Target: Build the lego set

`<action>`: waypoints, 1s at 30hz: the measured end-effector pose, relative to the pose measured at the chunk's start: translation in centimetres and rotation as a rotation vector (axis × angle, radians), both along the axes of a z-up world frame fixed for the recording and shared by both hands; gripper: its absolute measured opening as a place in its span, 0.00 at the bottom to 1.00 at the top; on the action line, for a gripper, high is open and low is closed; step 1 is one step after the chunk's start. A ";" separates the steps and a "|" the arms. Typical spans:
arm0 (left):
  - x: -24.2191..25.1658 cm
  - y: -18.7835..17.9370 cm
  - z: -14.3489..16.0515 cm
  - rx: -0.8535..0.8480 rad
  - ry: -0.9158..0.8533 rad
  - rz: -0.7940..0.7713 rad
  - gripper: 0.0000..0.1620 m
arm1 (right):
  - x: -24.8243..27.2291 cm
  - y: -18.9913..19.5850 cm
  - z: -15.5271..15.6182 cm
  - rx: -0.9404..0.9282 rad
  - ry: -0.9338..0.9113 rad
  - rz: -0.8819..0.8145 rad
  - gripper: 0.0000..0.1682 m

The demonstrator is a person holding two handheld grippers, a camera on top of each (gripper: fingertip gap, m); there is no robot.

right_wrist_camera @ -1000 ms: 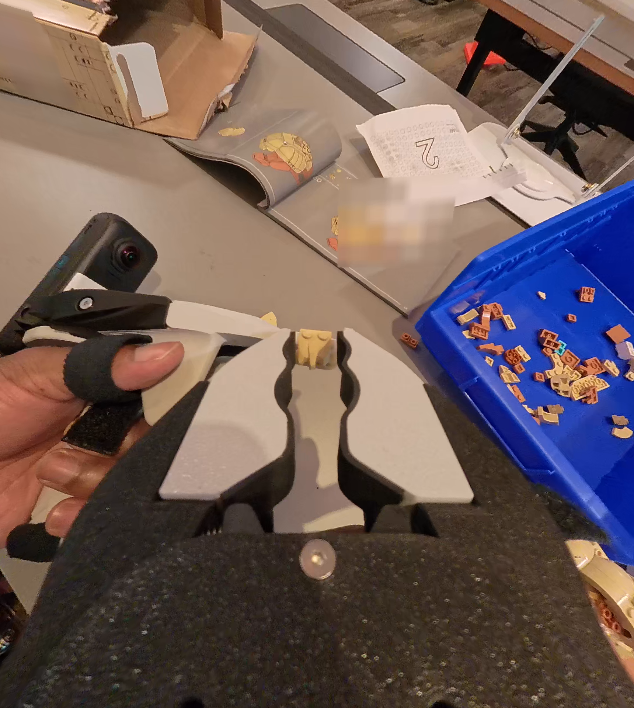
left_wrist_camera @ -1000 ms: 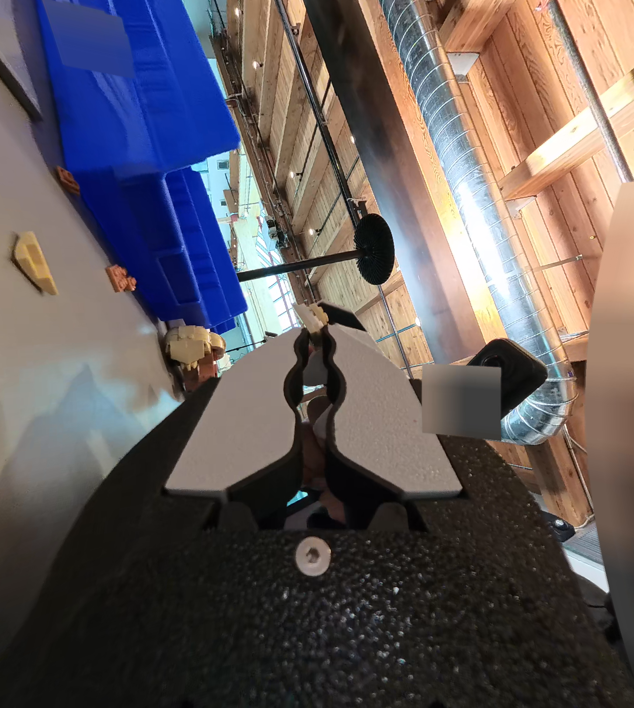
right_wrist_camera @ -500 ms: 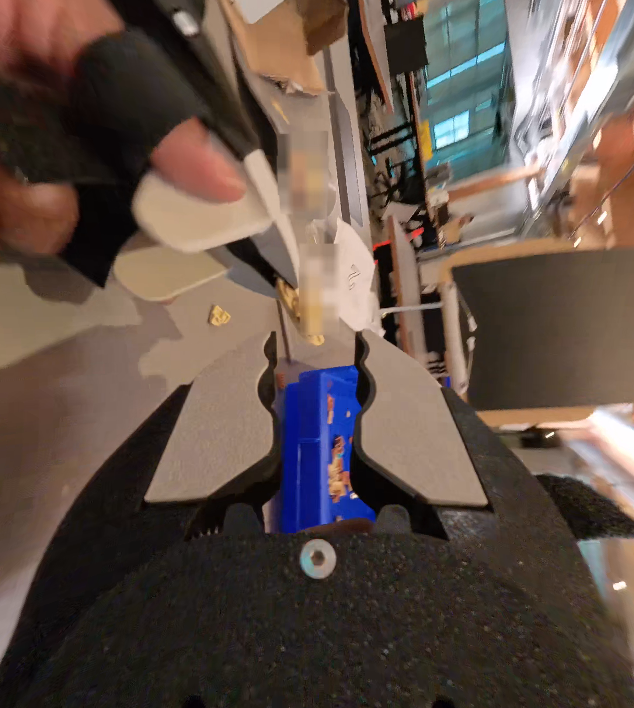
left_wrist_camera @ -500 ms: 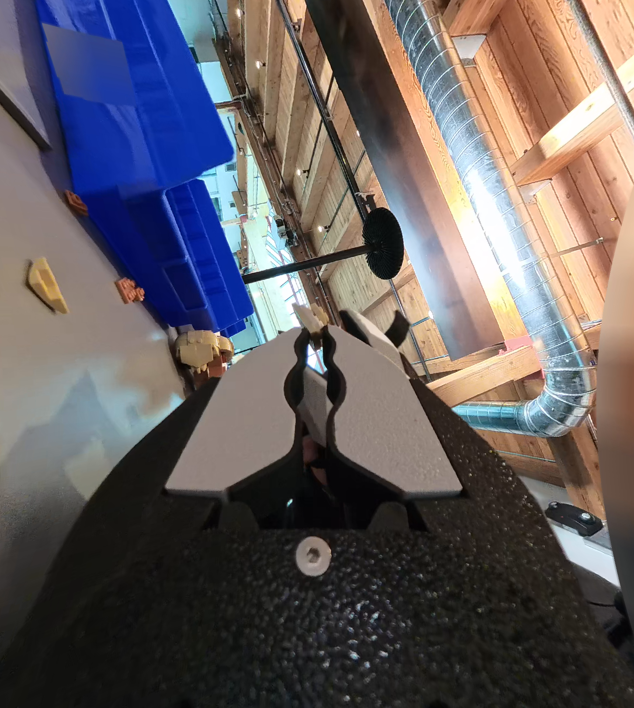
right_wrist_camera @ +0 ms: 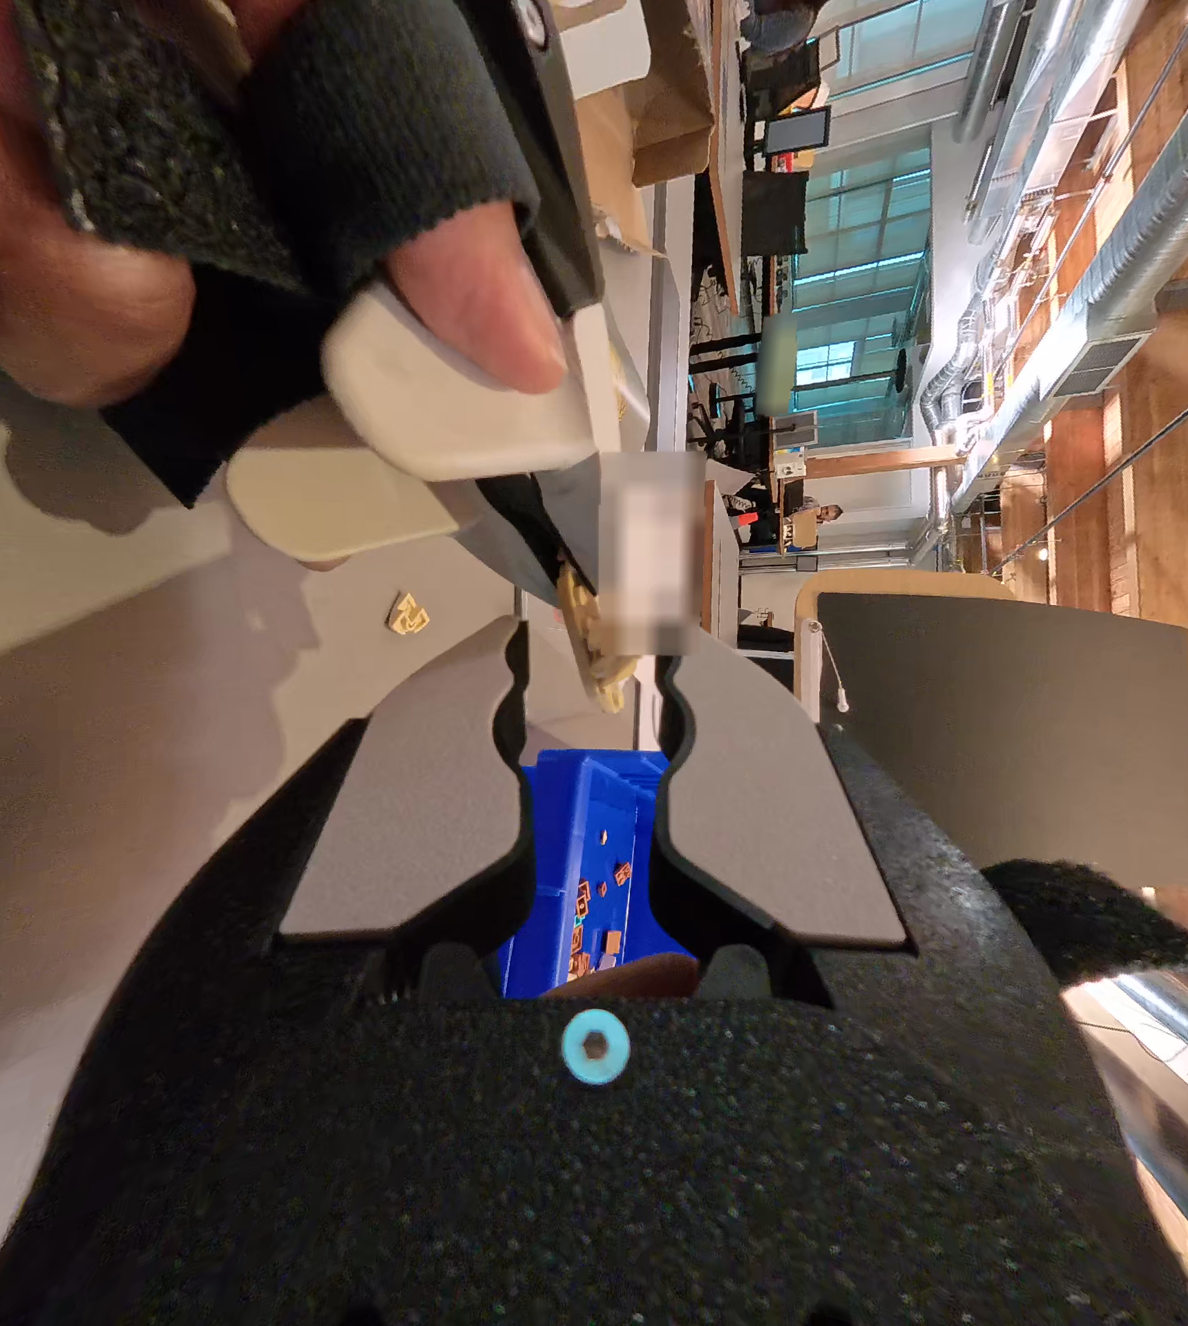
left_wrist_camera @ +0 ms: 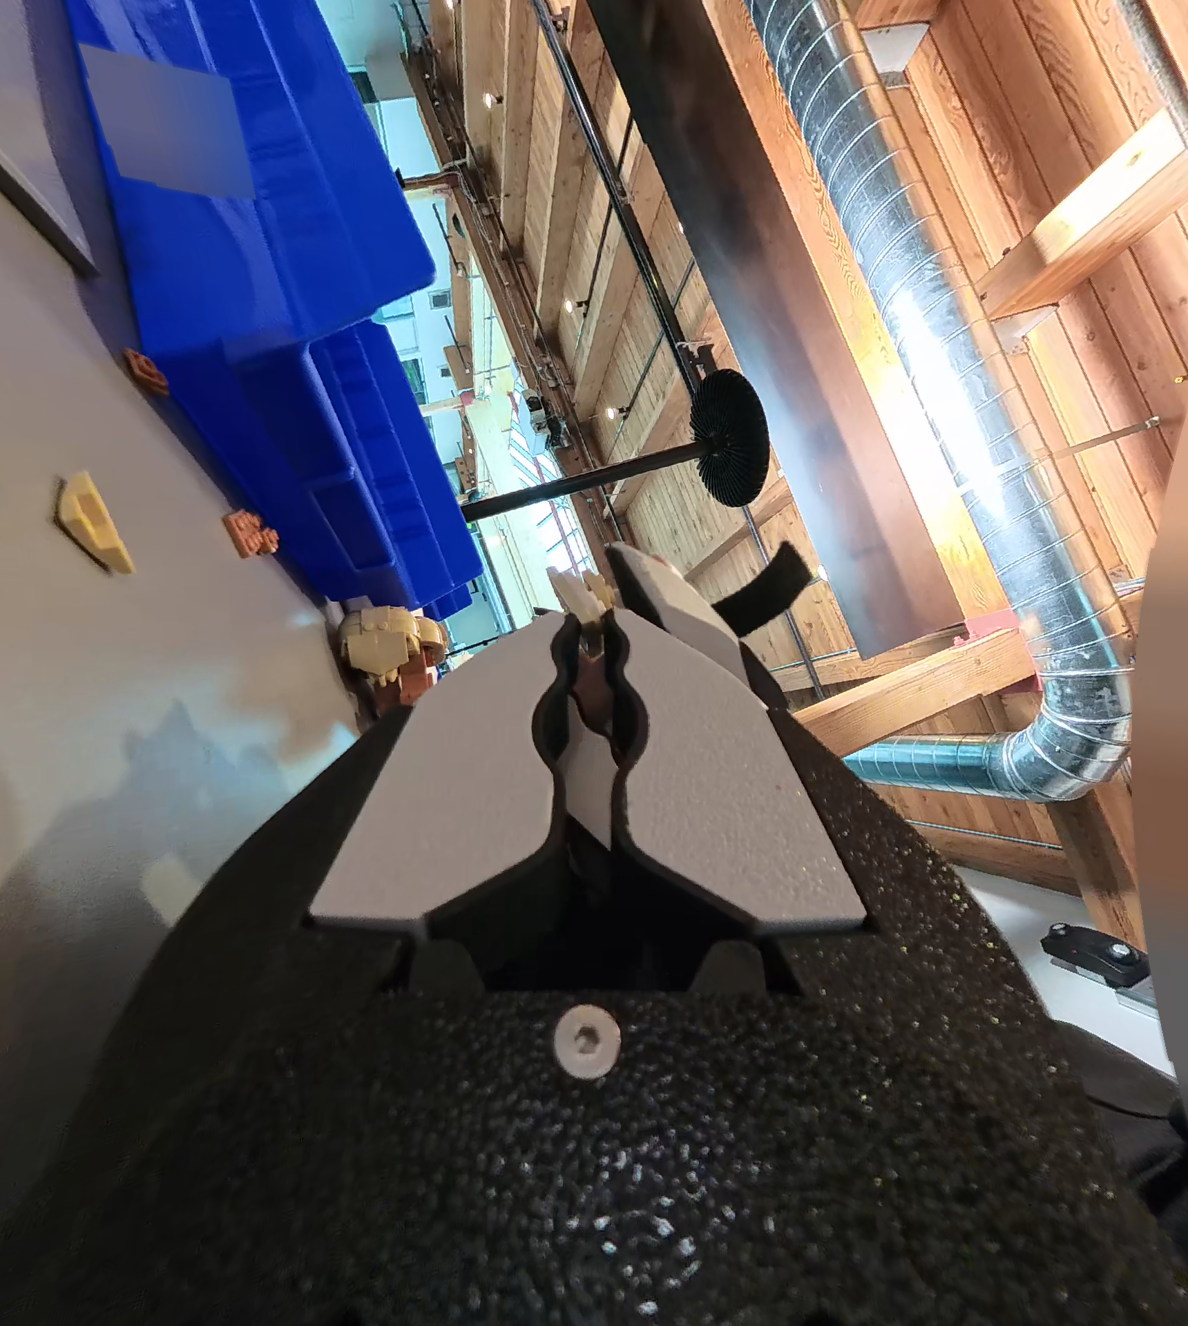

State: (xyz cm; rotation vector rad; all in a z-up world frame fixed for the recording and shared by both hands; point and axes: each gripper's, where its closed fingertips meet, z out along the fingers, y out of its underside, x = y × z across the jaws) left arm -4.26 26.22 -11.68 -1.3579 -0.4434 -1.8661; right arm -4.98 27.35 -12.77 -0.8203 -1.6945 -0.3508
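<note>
My left gripper (left_wrist_camera: 587, 621) is shut on a small tan lego piece (left_wrist_camera: 580, 592) that sticks out past its tips, held above the grey table (left_wrist_camera: 74, 717). In the right wrist view the left gripper (right_wrist_camera: 552, 567) comes in from the upper left in a person's hand (right_wrist_camera: 74, 215), with the tan piece (right_wrist_camera: 587, 646) hanging from its tips. My right gripper (right_wrist_camera: 591, 660) is open and empty, and the lower end of the tan piece lies between its fingertips. One right gripper finger (left_wrist_camera: 663, 603) shows just beyond the left tips.
Blue bins (left_wrist_camera: 275, 215) stand along the table; one (right_wrist_camera: 577, 811) holds several small brown and tan bricks. A part-built tan and brown model (left_wrist_camera: 390, 642) sits by the bins. Loose tan pieces (left_wrist_camera: 92, 520) (right_wrist_camera: 408, 616) and brown bricks (left_wrist_camera: 250, 534) lie on the table.
My right gripper, shut on a tan piece a second ago, has opened and rolled onto its side. The left gripper stays shut on the tan piece and has shifted slightly.
</note>
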 end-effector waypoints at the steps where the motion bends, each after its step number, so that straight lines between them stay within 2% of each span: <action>1: 0.0 0.0 0.0 0.001 -0.001 -0.001 0.04 | 0.0 0.0 0.0 0.003 0.003 -0.003 0.18; 5: 0.0 0.0 0.0 0.005 -0.002 0.002 0.04 | -0.1 0.2 0.3 0.026 0.024 -0.022 0.12; 30: 0.2 -0.1 0.1 0.006 -0.003 0.010 0.03 | -0.2 0.1 0.3 0.124 0.004 -0.037 0.10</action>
